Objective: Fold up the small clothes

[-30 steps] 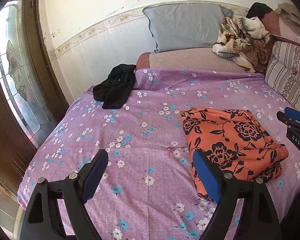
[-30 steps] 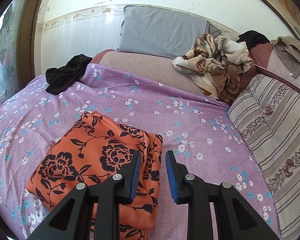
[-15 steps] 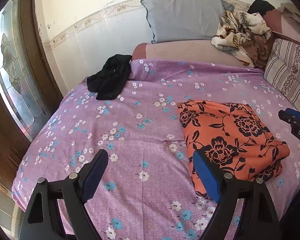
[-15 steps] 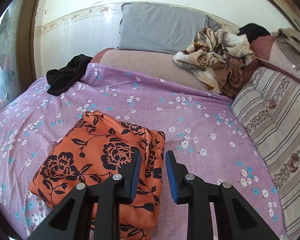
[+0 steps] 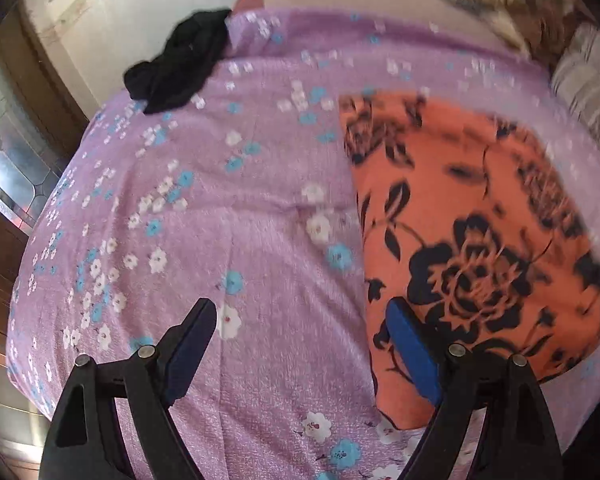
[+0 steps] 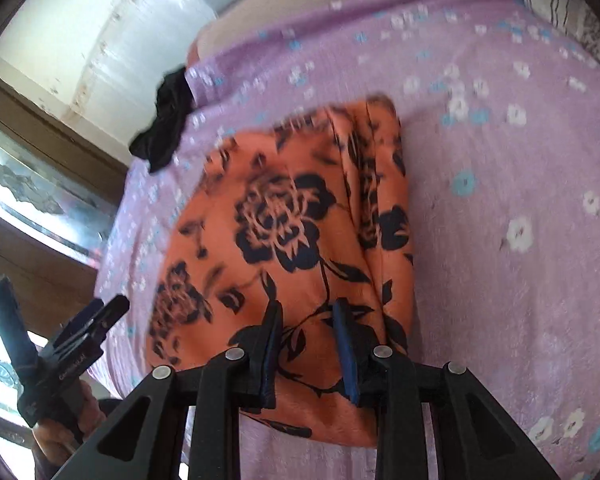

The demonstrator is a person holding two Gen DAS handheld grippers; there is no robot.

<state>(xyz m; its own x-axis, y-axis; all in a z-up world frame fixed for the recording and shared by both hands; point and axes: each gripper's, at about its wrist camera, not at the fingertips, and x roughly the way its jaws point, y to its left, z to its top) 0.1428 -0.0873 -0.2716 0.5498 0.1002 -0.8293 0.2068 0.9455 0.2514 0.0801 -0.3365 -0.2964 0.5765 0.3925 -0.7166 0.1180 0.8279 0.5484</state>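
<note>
Two grippers over purple floral bedsheet (image 5: 236,208). Orange floral garment (image 6: 284,216) folded, centre frame in right view, long axis running away toward upper frame. Right gripper (image 6: 306,344) straight over garment's near edge, jaws narrowly apart, nothing pinched; nearer of the two. Left gripper (image 5: 300,344) spread wide, empty, straddling garment's left border, one finger over sheet. Black garment (image 5: 180,60) upper left, well apart. Likely next: right pinches near edge.
</note>
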